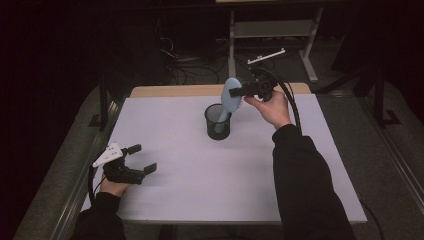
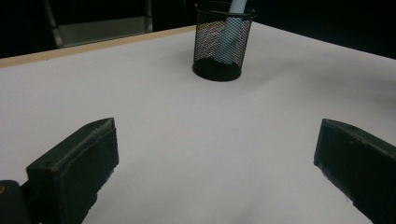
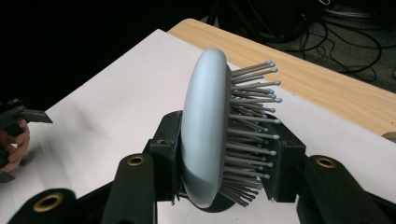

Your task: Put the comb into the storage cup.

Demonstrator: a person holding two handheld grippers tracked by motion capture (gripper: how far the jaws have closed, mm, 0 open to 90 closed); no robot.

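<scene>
The right gripper (image 1: 242, 91) is clamped on the pale blue hairbrush (image 1: 231, 95), handle inside the mesh cup (image 1: 218, 122) mid-table; the left gripper (image 1: 141, 157), jaws apart, rests near the table's (image 1: 200, 190) left edge, wide free surface between.

hairbrush (image 3: 205, 135) handle hidden below its head, mesh cup (image 2: 224, 42) masking the handle's lower end — cup rim cropped at top

Pale blue hairbrush (image 3: 205, 135) — bristles rightward — clamped in the right tool (image 3: 224, 154) above the white table (image 3: 107, 112)
</scene>
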